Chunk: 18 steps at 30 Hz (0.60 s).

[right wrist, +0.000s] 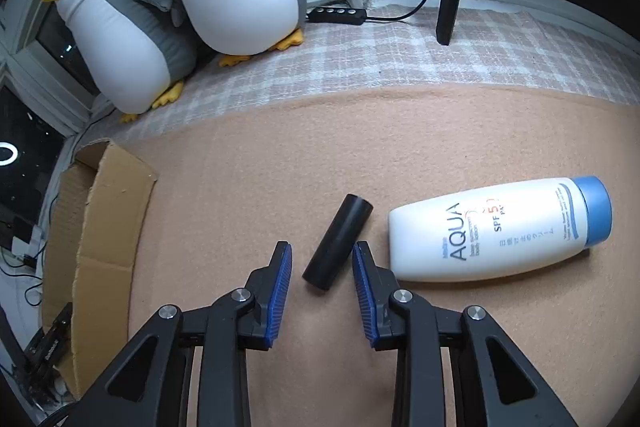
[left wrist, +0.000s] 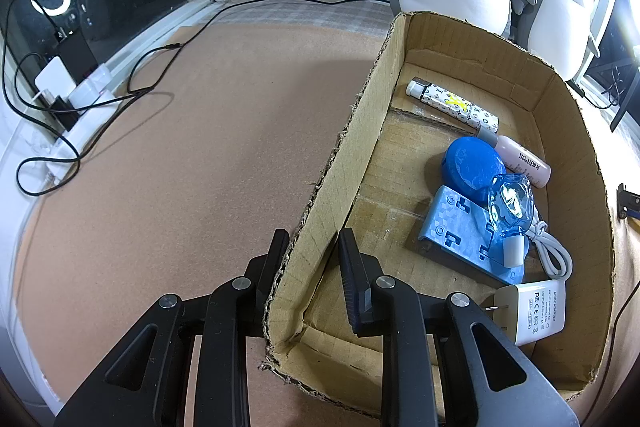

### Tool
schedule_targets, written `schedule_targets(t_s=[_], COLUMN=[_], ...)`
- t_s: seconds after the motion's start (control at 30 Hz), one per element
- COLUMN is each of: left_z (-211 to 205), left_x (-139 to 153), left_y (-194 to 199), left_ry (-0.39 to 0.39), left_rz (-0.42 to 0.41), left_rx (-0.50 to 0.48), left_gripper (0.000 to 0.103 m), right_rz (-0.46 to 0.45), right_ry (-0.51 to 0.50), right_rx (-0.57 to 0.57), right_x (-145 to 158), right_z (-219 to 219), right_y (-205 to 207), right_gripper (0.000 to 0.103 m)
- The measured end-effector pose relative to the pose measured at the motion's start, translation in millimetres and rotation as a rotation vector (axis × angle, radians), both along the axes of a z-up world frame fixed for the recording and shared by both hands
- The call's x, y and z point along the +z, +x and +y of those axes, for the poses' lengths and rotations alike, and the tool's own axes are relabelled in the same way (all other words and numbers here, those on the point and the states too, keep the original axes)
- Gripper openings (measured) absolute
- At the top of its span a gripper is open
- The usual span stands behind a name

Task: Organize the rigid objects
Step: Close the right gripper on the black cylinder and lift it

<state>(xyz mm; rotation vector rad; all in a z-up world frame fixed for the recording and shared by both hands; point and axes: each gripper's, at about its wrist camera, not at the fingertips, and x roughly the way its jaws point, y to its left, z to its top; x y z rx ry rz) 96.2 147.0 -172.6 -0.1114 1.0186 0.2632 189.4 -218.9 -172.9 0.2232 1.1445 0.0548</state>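
Our left gripper (left wrist: 310,247) pinches the brown cardboard box (left wrist: 576,163) wall. Our right gripper (right wrist: 322,263) is apart around the small black tube (right wrist: 338,241) mid-mat. It could roll away and bump the white lotion bottle (right wrist: 500,227).

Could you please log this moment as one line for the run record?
left gripper: shut on cardboard box wall | right gripper: open, straddling black cylinder | sunscreen bottle: lying on mat

I see the cardboard box (left wrist: 352,147) on the worktop (left wrist: 180,167), holding a charger (left wrist: 536,311) and phone stand (left wrist: 460,227). Right of it, a cylinder (right wrist: 338,241) lies just beside the sunscreen bottle (right wrist: 500,229).
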Motion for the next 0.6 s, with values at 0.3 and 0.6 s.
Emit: schedule_targets(t_s=[0.3, 0.6], left_z=[0.7, 0.4], left_x=[0.2, 0.0], left_y=[0.1, 0.0], left_ry=[0.0, 0.0], left_rz=[0.0, 0.0], left_rx=[0.0, 0.0], left_gripper=[0.022, 0.022], right_rz=[0.008, -0.003], right_ry=[-0.075, -0.164], right_rx=[0.033, 0.105], right_x=[-1.7, -2.6], right_z=[3.7, 13.8], right_y=[13.0, 10.5], right_gripper=[0.021, 0.015])
